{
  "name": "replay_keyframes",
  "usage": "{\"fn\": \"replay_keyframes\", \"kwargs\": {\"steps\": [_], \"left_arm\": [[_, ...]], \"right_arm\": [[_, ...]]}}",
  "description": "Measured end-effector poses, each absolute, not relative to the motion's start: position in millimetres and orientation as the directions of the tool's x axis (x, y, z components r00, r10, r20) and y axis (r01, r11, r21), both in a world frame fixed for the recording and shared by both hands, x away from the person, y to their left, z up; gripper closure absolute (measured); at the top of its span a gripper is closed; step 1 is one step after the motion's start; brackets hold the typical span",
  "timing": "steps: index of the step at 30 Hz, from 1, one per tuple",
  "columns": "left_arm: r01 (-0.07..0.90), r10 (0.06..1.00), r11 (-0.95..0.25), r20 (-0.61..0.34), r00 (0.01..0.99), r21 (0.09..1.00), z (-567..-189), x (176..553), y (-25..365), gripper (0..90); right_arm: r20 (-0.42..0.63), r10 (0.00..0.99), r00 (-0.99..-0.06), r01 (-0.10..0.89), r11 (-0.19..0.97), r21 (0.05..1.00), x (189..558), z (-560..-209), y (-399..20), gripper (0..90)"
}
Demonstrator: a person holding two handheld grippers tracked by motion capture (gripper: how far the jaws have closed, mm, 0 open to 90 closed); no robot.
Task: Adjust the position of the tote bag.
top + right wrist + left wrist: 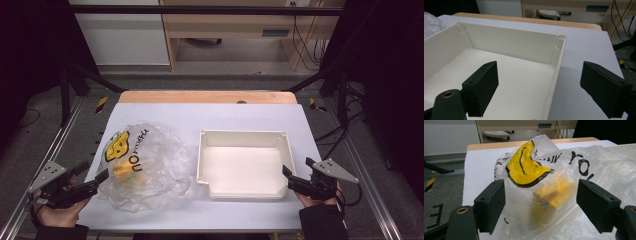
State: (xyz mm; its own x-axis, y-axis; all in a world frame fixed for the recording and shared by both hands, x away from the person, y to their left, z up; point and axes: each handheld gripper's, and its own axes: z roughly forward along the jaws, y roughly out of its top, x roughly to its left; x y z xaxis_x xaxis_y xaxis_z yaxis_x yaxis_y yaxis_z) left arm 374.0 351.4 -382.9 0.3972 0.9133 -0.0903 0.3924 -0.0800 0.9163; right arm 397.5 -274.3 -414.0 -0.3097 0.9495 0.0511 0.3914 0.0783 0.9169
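Left gripper (102, 176) jaws wide, straddling bag (150, 165), likely to grab it; right gripper (289, 177) jaws wide astride tray (243, 137) wall, likely steadying it.

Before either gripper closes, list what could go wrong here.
1. The left gripper is open around the thin bag; it may pinch only film, so the yellow item inside could slip.
2. The right gripper straddles the tray wall; closing may shift or tip the tray.
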Motion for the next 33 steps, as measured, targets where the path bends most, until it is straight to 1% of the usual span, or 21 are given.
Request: {"fn": "replay_keyframes", "kwargs": {"steps": [10, 15, 26, 33], "left_arm": [[0.369, 0.898, -0.126, -0.052, 0.436, 0.921, -378.5, 375.2, 333.3, 23.0], [0.36, 0.89, -0.132, -0.049, 0.453, 0.923, -374.7, 376.8, 326.2, 23.3], [0.342, 0.865, -0.176, -0.021, 0.502, 0.923, -362.0, 386.3, 290.2, 25.0], [0.323, 0.855, -0.188, -0.008, 0.519, 0.927, -353.8, 391.7, 276.0, 25.5]], "right_arm": [[0.044, 0.947, -0.317, 0.393, 0.089, 0.915, 396.9, -413.2, -269.7, 15.1], [0.042, 0.945, -0.324, 0.393, 0.094, 0.915, 397.3, -413.6, -266.9, 15.1], [0.037, 0.94, -0.34, 0.397, 0.108, 0.911, 398.2, -412.6, -259.0, 15.1], [0.033, 0.938, -0.346, 0.394, 0.113, 0.912, 397.5, -411.9, -257.1, 15.1]]}}
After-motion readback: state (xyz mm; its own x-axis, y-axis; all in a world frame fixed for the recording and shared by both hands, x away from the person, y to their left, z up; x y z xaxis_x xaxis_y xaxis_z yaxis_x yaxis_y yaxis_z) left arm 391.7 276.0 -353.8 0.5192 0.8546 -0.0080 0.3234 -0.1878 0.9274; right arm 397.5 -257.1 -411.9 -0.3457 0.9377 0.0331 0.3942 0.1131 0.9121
